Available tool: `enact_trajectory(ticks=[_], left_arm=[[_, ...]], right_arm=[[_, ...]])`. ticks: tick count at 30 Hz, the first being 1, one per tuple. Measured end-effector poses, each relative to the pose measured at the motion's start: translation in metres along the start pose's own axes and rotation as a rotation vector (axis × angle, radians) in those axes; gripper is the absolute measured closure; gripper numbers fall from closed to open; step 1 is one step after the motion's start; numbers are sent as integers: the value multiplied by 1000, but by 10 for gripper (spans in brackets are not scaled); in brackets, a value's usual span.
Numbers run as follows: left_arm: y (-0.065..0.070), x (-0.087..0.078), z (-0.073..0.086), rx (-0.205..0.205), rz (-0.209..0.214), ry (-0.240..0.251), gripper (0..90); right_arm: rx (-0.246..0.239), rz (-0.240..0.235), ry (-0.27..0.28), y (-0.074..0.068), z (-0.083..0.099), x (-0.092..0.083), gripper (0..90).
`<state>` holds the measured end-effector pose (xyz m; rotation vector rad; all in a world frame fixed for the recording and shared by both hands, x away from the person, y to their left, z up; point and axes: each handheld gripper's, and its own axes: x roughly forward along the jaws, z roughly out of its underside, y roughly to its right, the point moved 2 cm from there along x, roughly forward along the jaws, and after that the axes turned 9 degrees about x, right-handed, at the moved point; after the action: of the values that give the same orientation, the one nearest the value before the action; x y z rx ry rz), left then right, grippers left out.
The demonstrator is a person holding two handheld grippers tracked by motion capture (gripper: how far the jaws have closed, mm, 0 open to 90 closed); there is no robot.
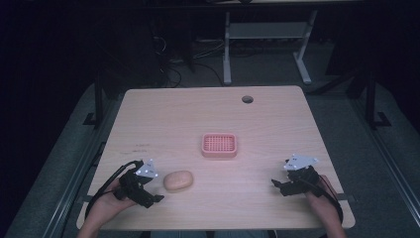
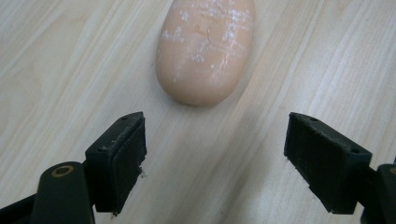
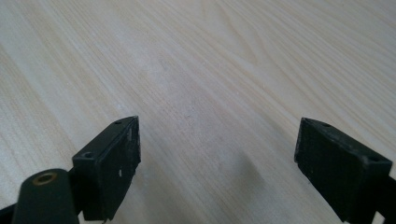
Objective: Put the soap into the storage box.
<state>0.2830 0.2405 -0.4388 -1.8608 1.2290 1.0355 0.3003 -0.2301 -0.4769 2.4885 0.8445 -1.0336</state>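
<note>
An oval tan bar of soap (image 1: 178, 180) lies on the wooden table (image 1: 213, 114) toward the front left. My left gripper (image 1: 154, 193) sits just left of it, open, with its jaws pointed at the soap. In the left gripper view the soap (image 2: 205, 51) lies just beyond the wide-apart pads (image 2: 128, 161), with bare wood between them. A pink slotted soap dish (image 1: 219, 145) stands at the table's middle, empty. My right gripper (image 1: 277, 186) rests near the front right, open, and its gripper view has bare wood between its pads (image 3: 116, 163).
A round cable hole (image 1: 247, 99) sits near the table's far edge. Behind the table, on the dark floor, stand white desk legs (image 1: 227, 49) and loose cables. Cables trail from both grippers toward the front edge.
</note>
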Motion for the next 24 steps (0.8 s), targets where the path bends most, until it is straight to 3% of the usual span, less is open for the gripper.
enact_trajectory(ticks=[19, 24], left_arm=[[-8, 12, -35, 72, 39, -45, 189], [-9, 17, -41, 69, 53, -45, 187]], right_arm=[[0, 0, 9, 1, 0, -1, 138], [0, -2, 11, 1, 0, -2, 138]])
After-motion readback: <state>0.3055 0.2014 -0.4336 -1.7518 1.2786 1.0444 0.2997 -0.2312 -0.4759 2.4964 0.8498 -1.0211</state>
